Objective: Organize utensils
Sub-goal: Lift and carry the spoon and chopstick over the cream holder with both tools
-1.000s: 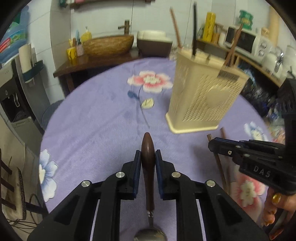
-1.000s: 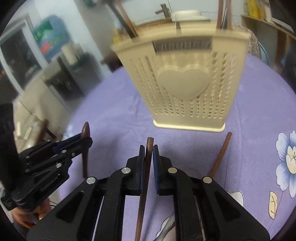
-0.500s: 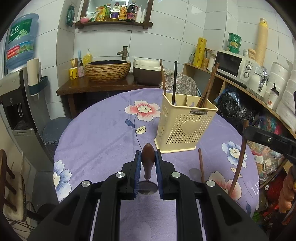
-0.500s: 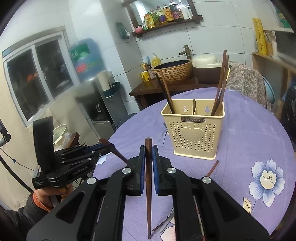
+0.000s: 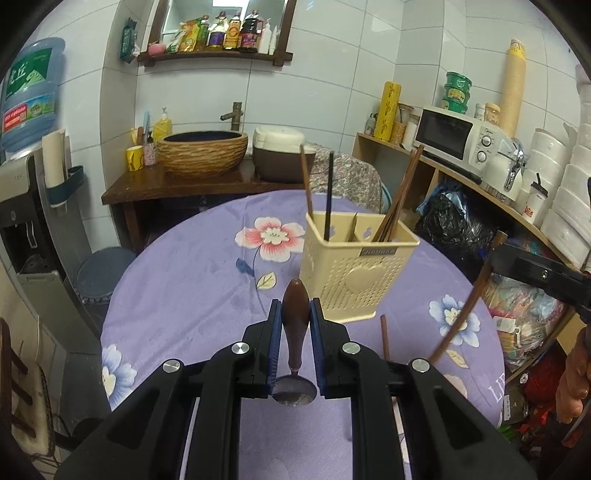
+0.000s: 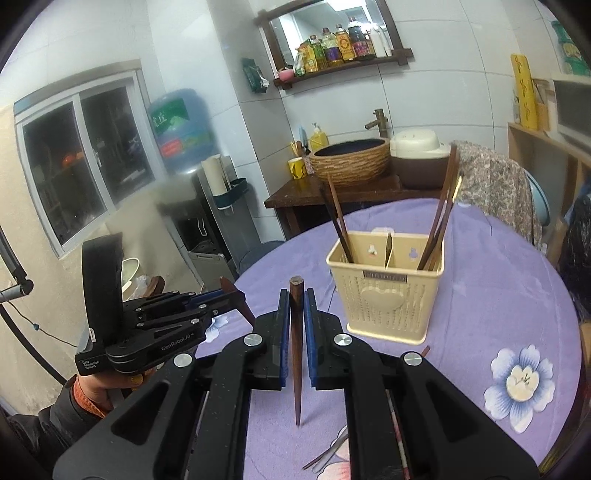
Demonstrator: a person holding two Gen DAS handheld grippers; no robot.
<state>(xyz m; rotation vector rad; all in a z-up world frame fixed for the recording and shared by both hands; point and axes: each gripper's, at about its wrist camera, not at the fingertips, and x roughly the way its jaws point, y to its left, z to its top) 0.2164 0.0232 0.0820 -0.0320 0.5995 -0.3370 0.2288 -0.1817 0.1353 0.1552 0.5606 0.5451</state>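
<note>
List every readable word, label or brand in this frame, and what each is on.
"GenRobot.AI": side of the left tongs.
"Data Acquisition System": its rear corner.
"Midea": microwave, faint.
Utensil holder nameplate: too blurred.
Water jug label and shelf bottles: unreadable.

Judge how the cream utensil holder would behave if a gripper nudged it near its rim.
The utensil holder looks like thin perforated plastic, so probably light and apt to slide on the tablecloth. It is tall, and its chopsticks lean outward, so a high push might tip it.
</note>
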